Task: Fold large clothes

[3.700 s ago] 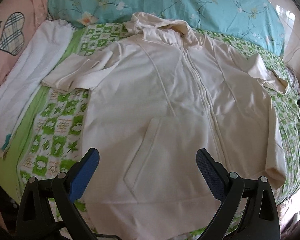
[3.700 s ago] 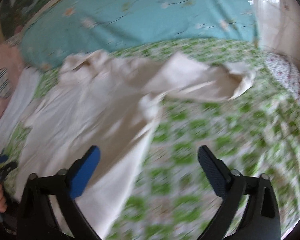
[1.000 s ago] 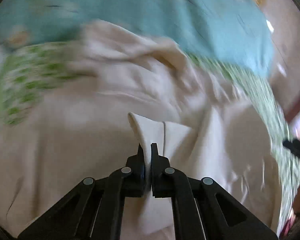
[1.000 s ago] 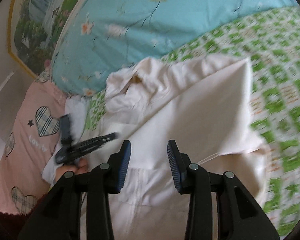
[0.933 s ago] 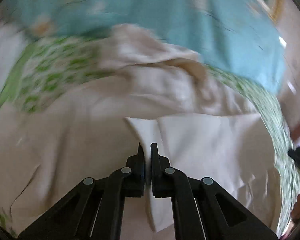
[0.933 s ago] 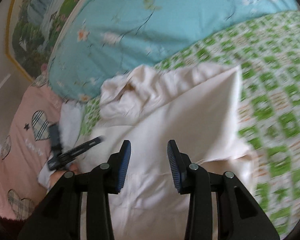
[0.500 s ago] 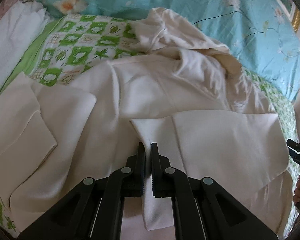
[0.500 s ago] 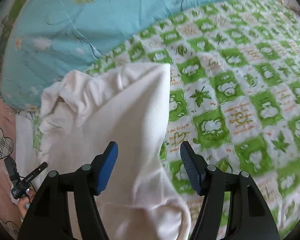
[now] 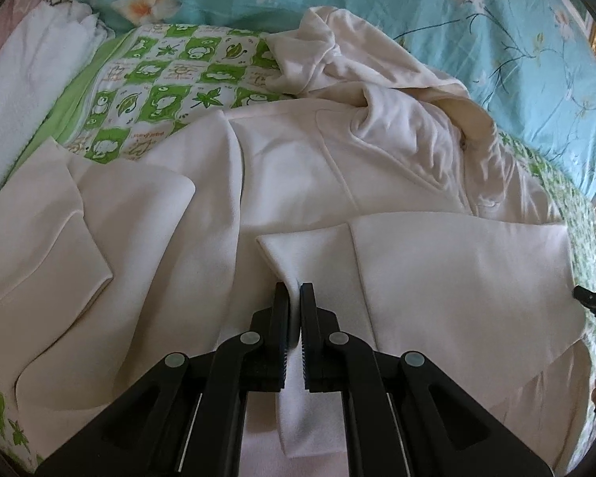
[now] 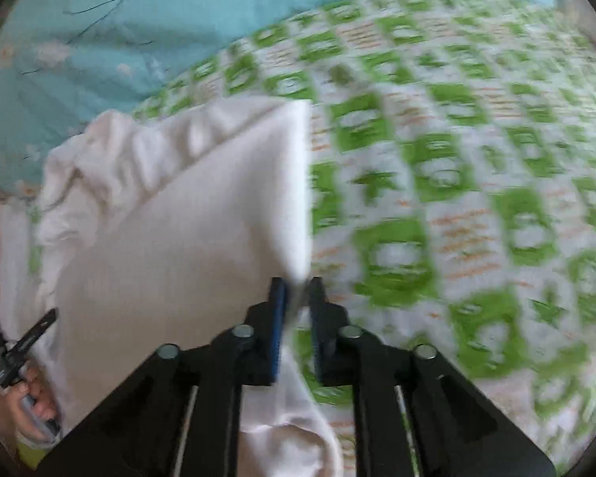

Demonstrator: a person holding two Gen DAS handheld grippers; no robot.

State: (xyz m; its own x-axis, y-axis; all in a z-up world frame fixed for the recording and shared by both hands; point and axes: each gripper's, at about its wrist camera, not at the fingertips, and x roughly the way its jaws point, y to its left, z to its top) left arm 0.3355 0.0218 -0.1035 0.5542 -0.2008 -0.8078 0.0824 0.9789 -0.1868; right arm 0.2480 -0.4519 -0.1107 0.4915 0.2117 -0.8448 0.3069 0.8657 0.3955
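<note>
Hoodie (image 9: 298, 183) sleeve — left gripper (image 9: 293, 298) clamps it (right gripper (image 10: 297, 292) closing).

The cream hooded jacket (image 9: 306, 167) is seen to be of soft, matt knitted cloth, smooth with fine creases at its hood (image 9: 381, 79). The green-checked bedspread (image 9: 167, 83) is shown as printed, matt woven cloth. A faint sheen is given by the turquoise floral quilt (image 9: 476, 20). The left gripper (image 9: 293, 298) is made of matt black plastic, with small shiny metal pins.
</note>
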